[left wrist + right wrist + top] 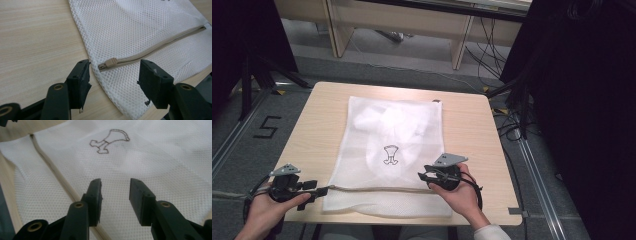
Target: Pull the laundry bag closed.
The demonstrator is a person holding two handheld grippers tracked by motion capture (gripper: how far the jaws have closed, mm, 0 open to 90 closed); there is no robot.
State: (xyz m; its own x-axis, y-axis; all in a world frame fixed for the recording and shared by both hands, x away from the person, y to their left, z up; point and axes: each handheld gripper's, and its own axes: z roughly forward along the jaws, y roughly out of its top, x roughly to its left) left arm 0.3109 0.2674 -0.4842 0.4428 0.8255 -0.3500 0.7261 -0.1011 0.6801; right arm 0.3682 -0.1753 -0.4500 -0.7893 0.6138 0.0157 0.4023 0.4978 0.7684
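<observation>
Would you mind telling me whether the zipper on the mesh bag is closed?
Closed: the zipper runs as one unbroken beige line, with its slider at the mesh bag's corner.

White open-weave mesh cloth bag, beige fabric zipper, matt pale wood-grain table.

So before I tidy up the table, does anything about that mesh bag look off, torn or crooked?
Nothing stands out. The white mesh bag lies flat on the table, roughly square to its edges, with no tear showing. Its beige zipper looks closed, the pull at the bag's edge between the open jaws of the left gripper.
</observation>
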